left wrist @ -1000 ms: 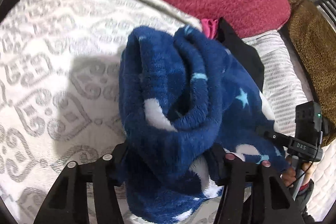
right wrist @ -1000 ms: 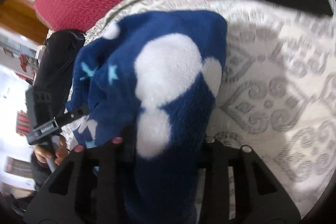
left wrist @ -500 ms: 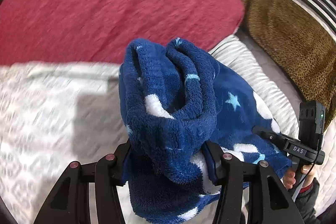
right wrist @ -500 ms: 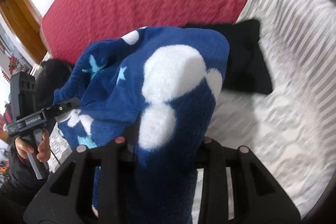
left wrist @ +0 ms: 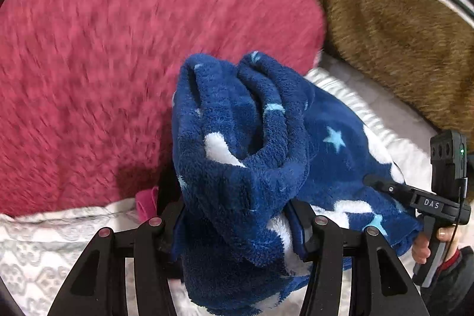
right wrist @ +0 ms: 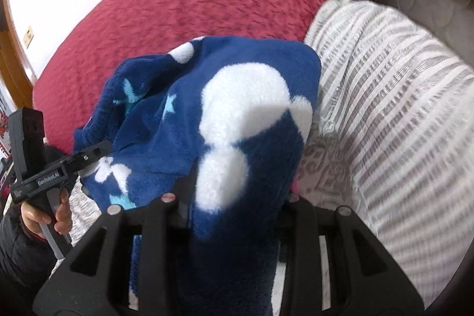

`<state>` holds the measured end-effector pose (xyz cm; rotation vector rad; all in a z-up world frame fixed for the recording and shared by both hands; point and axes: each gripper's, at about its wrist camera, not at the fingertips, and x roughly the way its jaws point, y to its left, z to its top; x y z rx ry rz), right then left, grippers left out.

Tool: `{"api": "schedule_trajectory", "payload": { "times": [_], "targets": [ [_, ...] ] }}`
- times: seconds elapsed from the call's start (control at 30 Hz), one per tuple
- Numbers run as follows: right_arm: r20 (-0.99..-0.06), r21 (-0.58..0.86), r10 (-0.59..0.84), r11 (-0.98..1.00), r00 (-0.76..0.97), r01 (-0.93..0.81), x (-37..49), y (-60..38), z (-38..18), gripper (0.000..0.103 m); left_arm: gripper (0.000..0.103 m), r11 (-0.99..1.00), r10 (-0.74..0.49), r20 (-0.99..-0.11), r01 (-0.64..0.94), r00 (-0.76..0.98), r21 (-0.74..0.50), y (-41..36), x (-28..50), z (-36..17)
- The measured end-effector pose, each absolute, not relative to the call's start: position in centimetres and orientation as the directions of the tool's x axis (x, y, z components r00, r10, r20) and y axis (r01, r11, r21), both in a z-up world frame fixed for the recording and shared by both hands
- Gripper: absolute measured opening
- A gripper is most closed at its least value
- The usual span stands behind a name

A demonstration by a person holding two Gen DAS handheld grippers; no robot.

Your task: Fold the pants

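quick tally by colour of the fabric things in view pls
Blue: 1, the pants
Red: 1, the blanket
Brown: 1, the throw
White and grey: 2, the striped pillow and the patterned bedspread
Pink: 1, a scrap
Total: 6

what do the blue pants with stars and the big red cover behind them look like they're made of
The dark blue star-print pants: looks like plush fleece, matte, judging by the fuzzy, nubby pile and thick soft folds. The big red cover: seems a woven or knitted textured textile, matte, with a rippled, bumpy surface; motion blur leaves the exact weave open.
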<state>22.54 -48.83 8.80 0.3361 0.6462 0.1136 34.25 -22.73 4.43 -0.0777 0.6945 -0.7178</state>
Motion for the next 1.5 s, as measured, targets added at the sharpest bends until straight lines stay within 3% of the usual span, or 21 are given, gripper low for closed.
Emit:
{"api": "schedule_trajectory", "payload": {
  "times": [0.07, 0.1, 0.13, 0.17, 0.23, 0.4, 0.67, 0.9, 1.0, 1.17, 1.33, 1.5],
  "targets": [
    [-0.617, 0.366, 0.224, 0.930, 0.754, 0.023, 25.5, -50.2, 5.5, 0.041, 0.061, 0.794, -0.577, -0.629, 0.540, 0.521, -0.280, -23.7, 36.5, 0.5],
    [-0.650, 0.364, 0.219, 0.930, 0.728, 0.046, 26.7, -50.6, 3.7, 0.044, 0.062, 0.829, -0.505, -0.712, 0.503, 0.488, -0.243, -24.5, 38.2, -3.3],
    [-0.700, 0.351, 0.204, 0.933, 0.684, 0.080, 28.1, -50.8, 1.2, 0.050, 0.074, 0.846, -0.467, -0.747, 0.486, 0.473, -0.221, -24.9, 38.9, -5.4],
    [-0.741, 0.336, 0.190, 0.936, 0.644, 0.110, 29.3, -50.9, -1.6, 0.052, 0.081, 0.849, -0.466, -0.744, 0.479, 0.478, -0.224, -24.8, 39.1, -6.8],
    [-0.746, 0.342, 0.188, 0.931, 0.639, 0.125, 29.8, -50.8, -4.2, 0.068, 0.084, 0.843, -0.493, -0.699, 0.484, 0.518, -0.236, -24.2, 38.8, -7.4],
    [-0.707, 0.425, 0.232, 0.895, 0.668, 0.139, 29.3, -52.8, -5.3, 0.074, 0.088, 0.838, -0.487, -0.720, 0.497, 0.495, -0.226, -24.3, 39.1, -6.5],
    [-0.747, 0.263, 0.062, 0.942, 0.662, 0.208, 27.0, -50.4, -1.7, 0.077, 0.088, 0.860, -0.447, -0.699, 0.484, 0.559, -0.164, -24.5, 37.1, -3.1],
    [-0.655, 0.304, 0.053, 0.932, 0.754, 0.198, 20.1, -48.5, 2.9, 0.082, 0.089, 0.838, -0.456, -0.641, 0.540, 0.617, -0.077, -22.6, 29.4, 1.7],
    [-0.655, 0.247, -0.018, 0.940, 0.756, 0.236, 17.1, -46.7, 4.3, 0.082, 0.089, 0.840, -0.461, -0.613, 0.538, 0.641, -0.070, -20.9, 25.3, 2.8],
    [-0.673, 0.135, -0.128, 0.947, 0.729, 0.291, 13.2, -42.1, 4.4, 0.082, 0.089, 0.872, -0.411, -0.606, 0.488, 0.681, -0.043, -19.0, 20.1, 3.5],
    [-0.676, 0.125, -0.127, 0.951, 0.726, 0.283, 9.6, -38.5, 4.3, 0.082, 0.089, 0.882, -0.385, -0.617, 0.471, 0.686, -0.026, -17.7, 15.8, 4.2],
    [-0.651, 0.021, -0.206, 0.957, 0.730, 0.288, 6.4, -34.9, 5.1, 0.082, 0.089, 0.894, -0.339, -0.597, 0.447, 0.727, 0.037, -16.9, 11.5, 5.3]
  ]
}}
